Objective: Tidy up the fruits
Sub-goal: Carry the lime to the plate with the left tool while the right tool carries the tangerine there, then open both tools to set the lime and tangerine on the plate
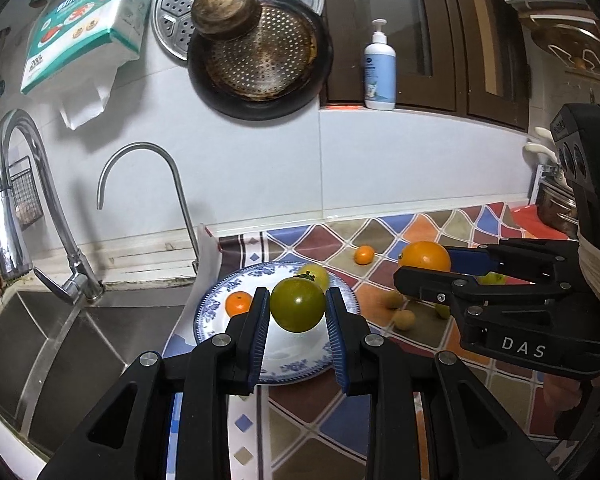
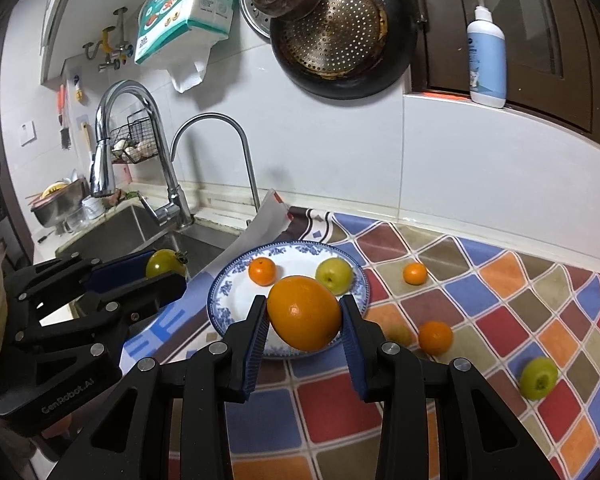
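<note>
Left wrist view, left claw (image 1: 298, 310): clenched on the green tomato (image 1: 297, 305), carried above the plate (image 1: 216, 314).
Tomato axis: round, stem cap tilted up and away.
Risk: smooth skin could slip out and roll toward the sink.

Right wrist view, right claw (image 2: 304, 320): grasping the orange (image 2: 304, 312) just short of the plate.
Orange axis: long axis slanting down to the right.
Risk: dropped, it could knock the mandarin (image 2: 262, 271) and green apple (image 2: 334, 275) lying ahead.

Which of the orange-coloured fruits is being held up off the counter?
The large orange, clamped in the right gripper above the blue-patterned plate. The three small mandarins lie loose, one on the plate, two on the tablecloth.
</note>
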Motion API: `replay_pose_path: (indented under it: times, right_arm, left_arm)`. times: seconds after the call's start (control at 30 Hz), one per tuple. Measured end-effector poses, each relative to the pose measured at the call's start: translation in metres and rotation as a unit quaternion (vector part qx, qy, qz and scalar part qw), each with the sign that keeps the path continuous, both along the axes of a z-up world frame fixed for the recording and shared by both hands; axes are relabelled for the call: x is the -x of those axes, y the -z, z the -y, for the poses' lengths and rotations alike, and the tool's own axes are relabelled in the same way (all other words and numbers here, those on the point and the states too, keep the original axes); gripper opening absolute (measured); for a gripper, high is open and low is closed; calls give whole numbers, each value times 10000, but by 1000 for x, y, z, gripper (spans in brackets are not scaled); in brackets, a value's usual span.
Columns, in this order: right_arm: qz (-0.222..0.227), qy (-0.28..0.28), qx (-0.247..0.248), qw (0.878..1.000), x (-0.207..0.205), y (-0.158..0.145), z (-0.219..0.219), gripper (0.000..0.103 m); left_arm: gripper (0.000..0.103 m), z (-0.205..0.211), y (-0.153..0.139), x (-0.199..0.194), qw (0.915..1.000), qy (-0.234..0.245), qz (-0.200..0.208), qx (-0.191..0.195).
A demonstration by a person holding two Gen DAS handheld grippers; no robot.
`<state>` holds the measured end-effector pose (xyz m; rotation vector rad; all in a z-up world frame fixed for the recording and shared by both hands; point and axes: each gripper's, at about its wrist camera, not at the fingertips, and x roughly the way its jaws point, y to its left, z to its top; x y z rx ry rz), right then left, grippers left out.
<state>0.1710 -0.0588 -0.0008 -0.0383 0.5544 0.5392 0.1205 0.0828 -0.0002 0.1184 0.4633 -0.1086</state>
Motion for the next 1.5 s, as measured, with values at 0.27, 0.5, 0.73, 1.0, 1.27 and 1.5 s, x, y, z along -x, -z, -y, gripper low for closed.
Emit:
replay_pose_path:
  times: [0.27, 0.5, 0.73, 1.0, 1.27, 1.5]
  right_arm:
    - [-91, -51, 66, 9999, -27, 5, -21, 37]
    - [-279, -79, 149, 9995, -57, 18, -36, 37]
    - [-583, -71, 221, 9980, -84, 40, -48, 37]
    - [-986, -78, 292, 9947, -110, 64, -62, 37]
    - [-1275, -114, 370, 9911, -128, 85, -73, 37]
    - [-1413, -105, 444, 9889, -134, 97, -77, 37]
  left_arm:
    - [29, -17, 11, -25, 9999, -73, -137, 17]
    - [29, -28, 24, -50, 9994, -183, -279, -4]
    - [29, -41, 46, -79, 9977, -262, -630, 25]
    - [29, -52, 72, -108, 9941, -353, -1025, 52]
    - [29, -55, 90, -122, 9921, -381, -1195, -9]
    - [29, -55, 98, -129, 9911, -366, -1277, -36]
